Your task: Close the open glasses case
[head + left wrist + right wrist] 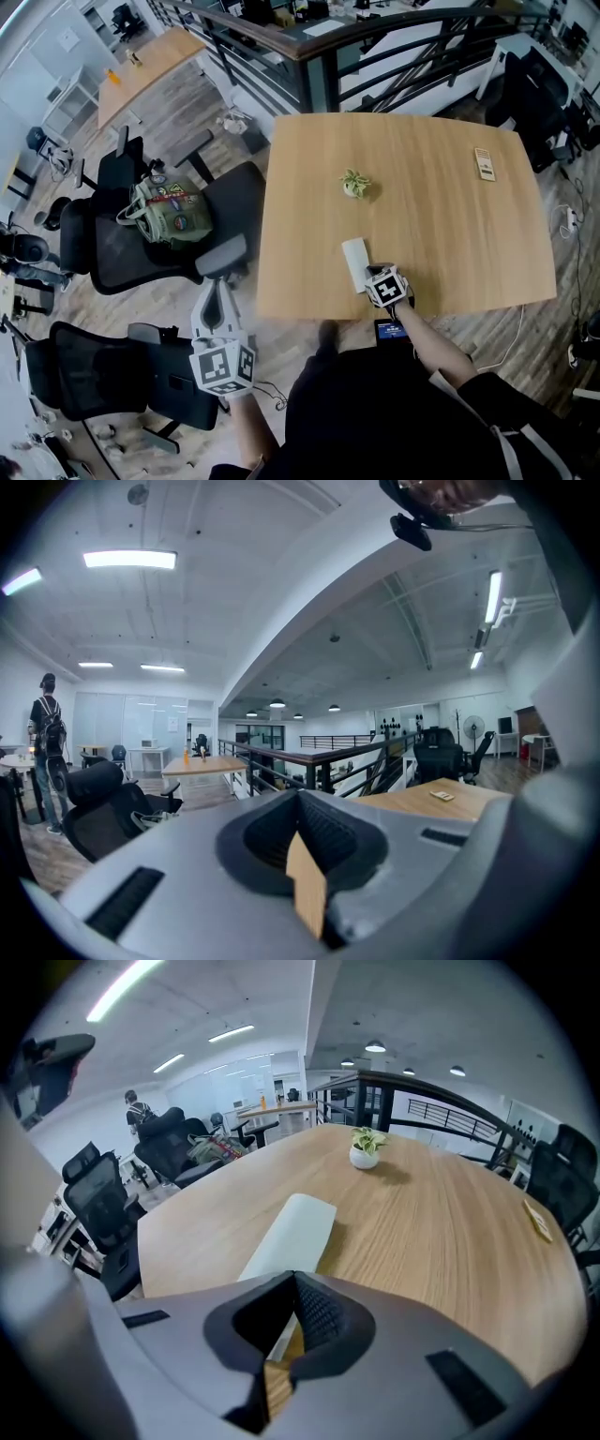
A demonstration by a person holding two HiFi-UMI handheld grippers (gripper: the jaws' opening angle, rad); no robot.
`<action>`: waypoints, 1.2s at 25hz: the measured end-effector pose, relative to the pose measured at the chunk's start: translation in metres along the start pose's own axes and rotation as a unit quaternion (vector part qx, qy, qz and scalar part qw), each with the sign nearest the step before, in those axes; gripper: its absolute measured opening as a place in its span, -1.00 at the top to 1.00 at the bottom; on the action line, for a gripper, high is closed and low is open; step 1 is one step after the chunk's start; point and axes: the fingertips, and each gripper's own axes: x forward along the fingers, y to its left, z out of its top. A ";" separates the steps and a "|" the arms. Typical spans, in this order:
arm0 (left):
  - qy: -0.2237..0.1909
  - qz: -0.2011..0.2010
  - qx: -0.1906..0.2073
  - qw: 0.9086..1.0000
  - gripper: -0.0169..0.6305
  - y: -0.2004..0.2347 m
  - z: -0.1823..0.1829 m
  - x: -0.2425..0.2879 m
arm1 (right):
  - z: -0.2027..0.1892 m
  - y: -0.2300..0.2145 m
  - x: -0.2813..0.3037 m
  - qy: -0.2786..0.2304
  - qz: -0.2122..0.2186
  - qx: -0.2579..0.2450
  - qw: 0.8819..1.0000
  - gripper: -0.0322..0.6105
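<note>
Both the left gripper (300,794) and right gripper (294,1277) have jaws together; the glasses case (296,1230) looks shut, so withdrawing seems next

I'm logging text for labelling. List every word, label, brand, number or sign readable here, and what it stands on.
No text is readable.
Card on the table: print too small to read.
Backpack patches: too blurred to read.
Marker cubes: square patterns only, no letters.
</note>
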 end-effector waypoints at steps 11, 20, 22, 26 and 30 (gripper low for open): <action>0.008 -0.022 -0.003 1.000 0.95 -0.018 -0.007 0.012 | 0.059 -0.025 -0.105 -0.203 0.023 0.061 0.977 0.85; 0.010 -0.053 0.000 0.999 0.95 -0.043 -0.005 0.023 | 0.130 -0.029 -0.271 -0.401 -0.042 0.002 0.915 0.85; 0.007 -0.061 0.001 0.998 0.95 -0.050 -0.002 0.027 | 0.142 -0.024 -0.298 -0.428 -0.053 -0.025 0.902 0.85; -0.002 -0.074 0.011 0.997 0.95 -0.063 0.007 0.030 | 0.159 -0.013 -0.344 -0.473 -0.069 -0.066 0.876 0.85; -0.013 -0.099 0.026 0.995 0.95 -0.079 0.020 0.029 | 0.167 -0.008 -0.372 -0.496 -0.079 -0.069 0.862 0.85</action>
